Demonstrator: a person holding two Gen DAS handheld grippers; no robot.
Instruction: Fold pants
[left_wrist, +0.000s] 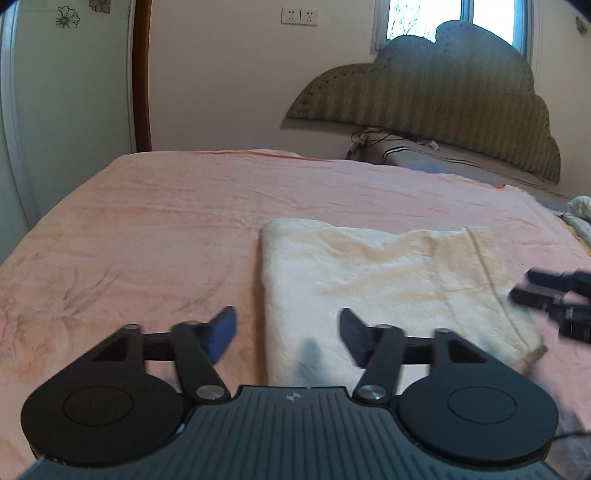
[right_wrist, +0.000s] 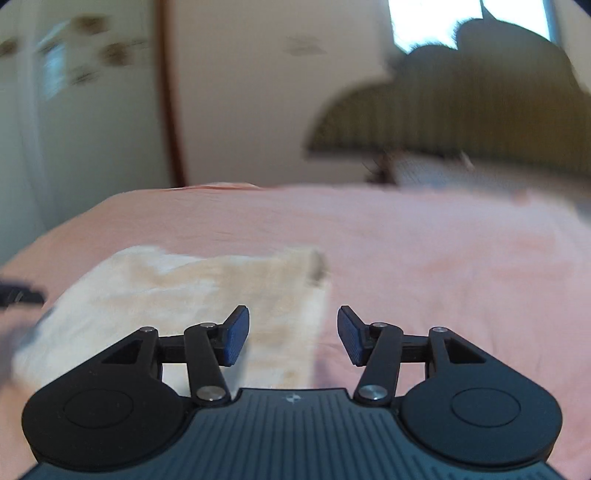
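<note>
Left wrist view, far left: a pale door (left_wrist: 66, 110) with flower decals, then a brown frame post (left_wrist: 142, 74). A pink bedsheet (left_wrist: 147, 229) covers the bed across the whole width. The left gripper (left_wrist: 288, 334) sits low over the sheet with its jaws spread apart and nothing between the blue pads; its left pad is over bare sheet, its right pad over the left edge of the pants. The pants (left_wrist: 388, 280), cream and fleecy, lie folded into a flat, roughly rectangular stack on the sheet, right of centre. Beyond them, a double wall socket (left_wrist: 299, 16), a scalloped green headboard (left_wrist: 443, 92) and a window (left_wrist: 458, 14). At the far right edge, the right gripper (left_wrist: 546, 295) is blurred, just above the pants' right edge, its fingers parted.

Right wrist view: heavily blurred. The pants (right_wrist: 177, 295) lie at lower left on the bedsheet (right_wrist: 443, 258). The right gripper (right_wrist: 293, 334) is released, jaws apart and empty, straddling the stack's right edge without gripping it. A dark blurred shape at the left margin cannot be identified.
</note>
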